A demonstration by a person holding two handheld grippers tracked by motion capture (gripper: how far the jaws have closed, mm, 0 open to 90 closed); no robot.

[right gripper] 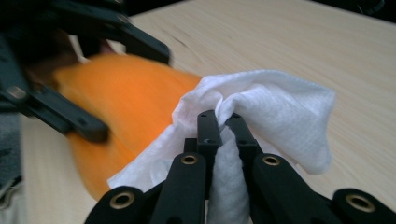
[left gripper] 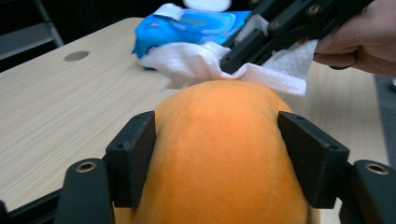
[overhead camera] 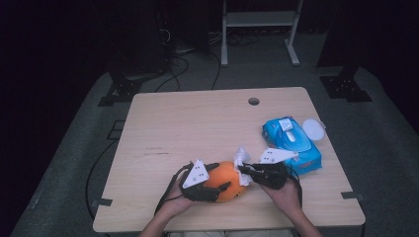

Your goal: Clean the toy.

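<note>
Orange fruit [overhead camera: 226,181] lies near the front edge of the bench [overhead camera: 197,123], between my two hands. My left tool [overhead camera: 213,188] grips it; the left gripper view shows both pads pressed on its flanks. My right tool [overhead camera: 245,170] is clamped on a white wipe [overhead camera: 241,159], pressed to the fruit's top. The right gripper view shows the wipe bunched between narrow jaws, which the high view cannot resolve. The high view adds a blue wipe pack [overhead camera: 291,143], lid open, on the bench to the right. Bench: pale wood, cable hole [overhead camera: 253,101] at the back. Room: dark, grey floor, cables, white frame [overhead camera: 259,29] behind.
</note>
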